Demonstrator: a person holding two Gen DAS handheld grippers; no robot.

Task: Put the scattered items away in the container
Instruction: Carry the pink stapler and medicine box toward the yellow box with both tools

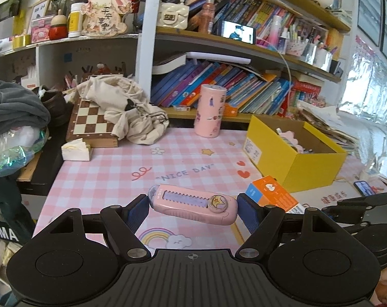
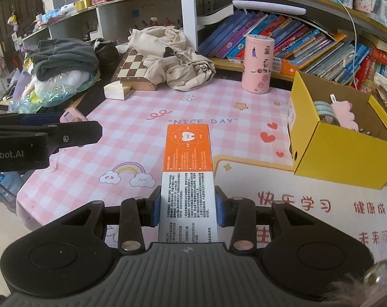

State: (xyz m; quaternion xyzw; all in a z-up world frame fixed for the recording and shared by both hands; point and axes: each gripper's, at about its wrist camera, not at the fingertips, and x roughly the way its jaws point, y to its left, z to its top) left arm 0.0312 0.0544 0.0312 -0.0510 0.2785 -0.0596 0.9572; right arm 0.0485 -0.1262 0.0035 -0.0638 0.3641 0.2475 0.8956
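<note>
Nearest, left view: the left tool (image 1: 193,206) holds a pink utility cutter (image 1: 193,206) crosswise, a blue pad at each end of it; the cutter hangs clear above the counter (image 1: 111,168).
Nearest, right view: the right tool (image 2: 187,206) is clamped on an orange-and-white carton (image 2: 187,168), which juts forward along the fingers (image 2: 222,209), gripped by its narrow sides near the white printed end.
Step in hand: both items are lifted and in carry toward the container; neither is over it yet, as I judge it.
Container: a yellow cardboard box (image 1: 293,158) stands open at the counter's right, ahead and right of both tools; it already holds something pink and a roll of tape, partly hidden.
Next move: each tool needs to reach over the box's near wall, clear the rim, then part its pads; one at a time would avoid the two colliding.
Cutter: smooth hard plastic, rounded oblong, toothed slider track, round star button at one end.
Carton: thin glossy card, long flat rectangle, sharp edges; likely light and easily dented.
Box: stiff matte card, brown inside, straight walls.
Counter cover: pink checked mat, smooth, printed with rainbow, stars and hearts.
Also standing: a pink sticker-covered cylinder (image 1: 210,111) behind, upright, untouched.
</note>
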